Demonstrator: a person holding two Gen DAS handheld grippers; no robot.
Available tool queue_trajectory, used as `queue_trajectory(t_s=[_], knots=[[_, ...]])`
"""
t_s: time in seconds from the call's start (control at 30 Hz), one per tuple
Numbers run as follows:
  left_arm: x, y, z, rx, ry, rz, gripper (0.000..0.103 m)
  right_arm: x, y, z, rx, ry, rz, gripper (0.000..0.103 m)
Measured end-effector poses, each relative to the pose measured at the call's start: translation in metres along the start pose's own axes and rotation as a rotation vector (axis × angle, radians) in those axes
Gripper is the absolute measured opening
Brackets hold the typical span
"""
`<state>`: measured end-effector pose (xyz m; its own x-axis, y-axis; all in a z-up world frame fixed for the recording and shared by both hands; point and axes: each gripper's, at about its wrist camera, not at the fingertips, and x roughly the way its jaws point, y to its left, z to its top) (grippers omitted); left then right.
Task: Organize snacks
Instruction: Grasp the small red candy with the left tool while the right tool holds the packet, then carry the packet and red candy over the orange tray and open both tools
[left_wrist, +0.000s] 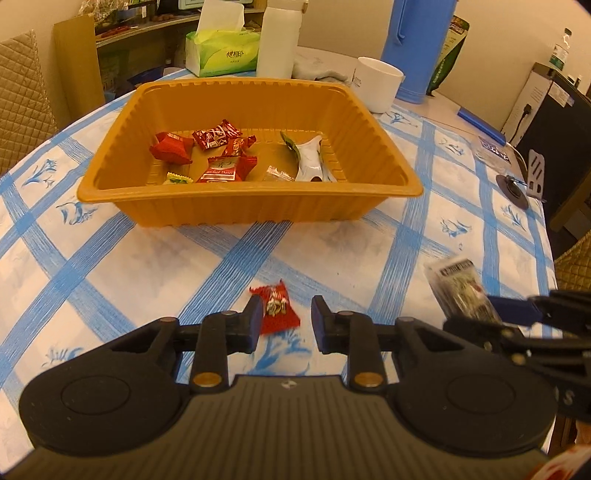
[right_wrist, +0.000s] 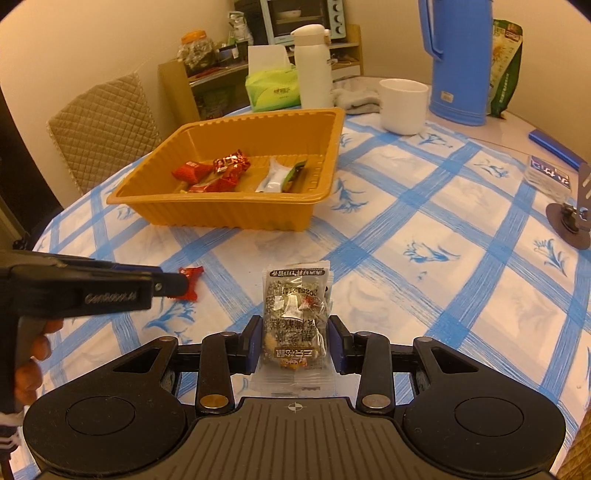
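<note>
So our right gripper (right_wrist: 291, 345) has its pads pressed on both sides of the clear snack packet (right_wrist: 295, 317), which sticks out ahead of the fingers toward the orange tray (right_wrist: 236, 214), long axis along them. Left gripper (left_wrist: 282, 321) is only partly open around the red candy (left_wrist: 275, 308) on the tablecloth (left_wrist: 129, 266), not pinching yet. We'd centre the wrapper between the pads, since it sits against the left one with its long axis running diagonally.

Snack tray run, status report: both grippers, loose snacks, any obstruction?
Left gripper open around red candy on the tablecloth. Right gripper shut on clear snack packet. Orange tray ahead, path clear.
</note>
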<state>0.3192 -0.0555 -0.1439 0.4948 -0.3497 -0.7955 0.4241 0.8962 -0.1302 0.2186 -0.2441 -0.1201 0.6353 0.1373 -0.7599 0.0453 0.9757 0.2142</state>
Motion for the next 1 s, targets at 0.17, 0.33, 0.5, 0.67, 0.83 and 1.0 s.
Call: queue_trajectory(t_s=[0.17, 0.33, 0.5, 0.67, 0.83, 1.0], knots=[[0.011, -0.005, 0.005, 0.012, 0.019, 0.026, 0.023, 0.0, -0.002, 0.001, -0.006, 0.004, 0.003, 0.037], [0.019, -0.006, 0.006, 0.012, 0.038, 0.058, 0.021, 0.001, 0.001, 0.003, -0.02, 0.006, 0.015, 0.037], [0.022, -0.005, 0.006, 0.008, 0.045, 0.077, 0.016, 0.002, 0.004, 0.006, -0.042, 0.014, 0.027, 0.037], [0.014, -0.003, 0.004, 0.001, 0.03, 0.093, 0.015, 0.002, 0.008, 0.01, -0.062, 0.014, 0.043, 0.037], [-0.007, 0.005, -0.001, -0.036, 0.003, 0.09, 0.014, 0.001, 0.01, 0.012, -0.075, 0.019, 0.065, 0.037], [-0.036, 0.015, -0.004, -0.06, -0.035, 0.098, 0.014, 0.0, 0.014, 0.016, -0.097, 0.022, 0.089, 0.037]])
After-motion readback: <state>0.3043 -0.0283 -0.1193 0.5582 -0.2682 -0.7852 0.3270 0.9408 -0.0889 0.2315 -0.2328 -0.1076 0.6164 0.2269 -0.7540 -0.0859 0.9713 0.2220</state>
